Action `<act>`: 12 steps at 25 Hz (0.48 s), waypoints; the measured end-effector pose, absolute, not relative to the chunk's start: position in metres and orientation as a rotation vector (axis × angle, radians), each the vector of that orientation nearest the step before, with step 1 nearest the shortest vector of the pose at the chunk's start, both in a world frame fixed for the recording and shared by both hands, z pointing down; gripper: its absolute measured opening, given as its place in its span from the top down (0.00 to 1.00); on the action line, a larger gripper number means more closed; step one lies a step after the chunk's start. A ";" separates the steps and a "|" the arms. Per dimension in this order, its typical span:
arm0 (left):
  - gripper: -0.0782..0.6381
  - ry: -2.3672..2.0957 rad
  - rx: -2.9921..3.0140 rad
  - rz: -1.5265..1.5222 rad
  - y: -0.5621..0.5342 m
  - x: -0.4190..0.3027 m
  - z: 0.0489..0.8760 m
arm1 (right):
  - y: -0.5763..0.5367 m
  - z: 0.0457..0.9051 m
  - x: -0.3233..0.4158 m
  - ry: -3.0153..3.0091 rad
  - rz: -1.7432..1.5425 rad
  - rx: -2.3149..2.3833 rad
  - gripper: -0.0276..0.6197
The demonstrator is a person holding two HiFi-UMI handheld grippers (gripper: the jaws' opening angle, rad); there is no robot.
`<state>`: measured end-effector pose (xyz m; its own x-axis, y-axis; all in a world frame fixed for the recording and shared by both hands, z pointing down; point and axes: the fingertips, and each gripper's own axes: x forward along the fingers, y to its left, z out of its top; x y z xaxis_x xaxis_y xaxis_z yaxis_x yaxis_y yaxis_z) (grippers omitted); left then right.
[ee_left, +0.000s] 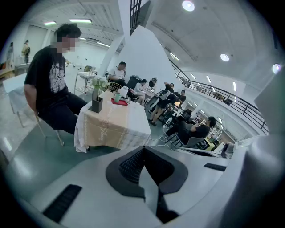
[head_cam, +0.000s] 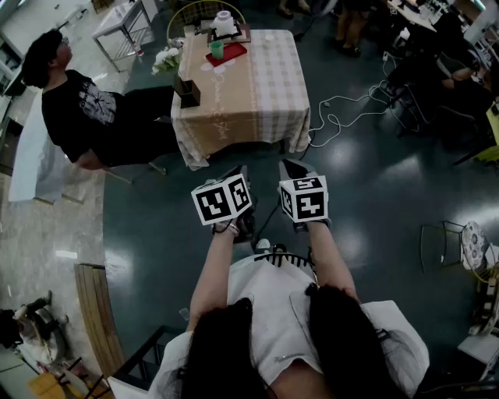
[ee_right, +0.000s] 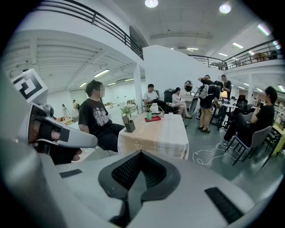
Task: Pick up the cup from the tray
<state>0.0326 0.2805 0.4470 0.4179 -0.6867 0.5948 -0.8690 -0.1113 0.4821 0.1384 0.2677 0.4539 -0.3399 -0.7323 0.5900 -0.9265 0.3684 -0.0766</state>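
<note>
Looking down in the head view, the left gripper (head_cam: 240,175) and right gripper (head_cam: 290,170) sit side by side at the centre of the frame, each under its marker cube, well apart from the cloth-covered table (head_cam: 265,93) in the upper middle. The green cup (head_cam: 217,50) stands upright on the red tray (head_cam: 234,55) at the table's top edge, with a white jug (head_cam: 224,23) just above it. A dark box (head_cam: 187,92) sits at the table's left edge, and a seated person in a black T-shirt (head_cam: 82,117) is at the upper left

In the left gripper view the jaws are pressed together with nothing between them; the cup (ee_left: 117,97) and tray (ee_left: 120,102) show small at the left of centre, well apart from the gripper

In the right gripper view the jaws are likewise clenched on nothing; the cup (ee_right: 148,116) stands on the tray (ee_right: 153,119) in the middle of the frame, far beyond the jaws
</note>
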 end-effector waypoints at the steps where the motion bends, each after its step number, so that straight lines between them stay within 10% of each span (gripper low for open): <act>1: 0.88 -1.330 1.858 0.281 0.280 0.033 0.447 | 0.267 0.454 0.139 -2.173 0.557 1.432 0.94; 12: 0.88 -1.337 1.848 0.288 0.283 0.039 0.450 | 0.269 0.454 0.144 -2.187 0.560 1.440 0.94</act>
<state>0.0390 0.2834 0.4498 0.4106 -0.6851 0.6018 -0.8721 -0.1023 0.4785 0.1440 0.2689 0.4536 -0.3468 -0.7385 0.5782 -0.9255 0.3697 -0.0828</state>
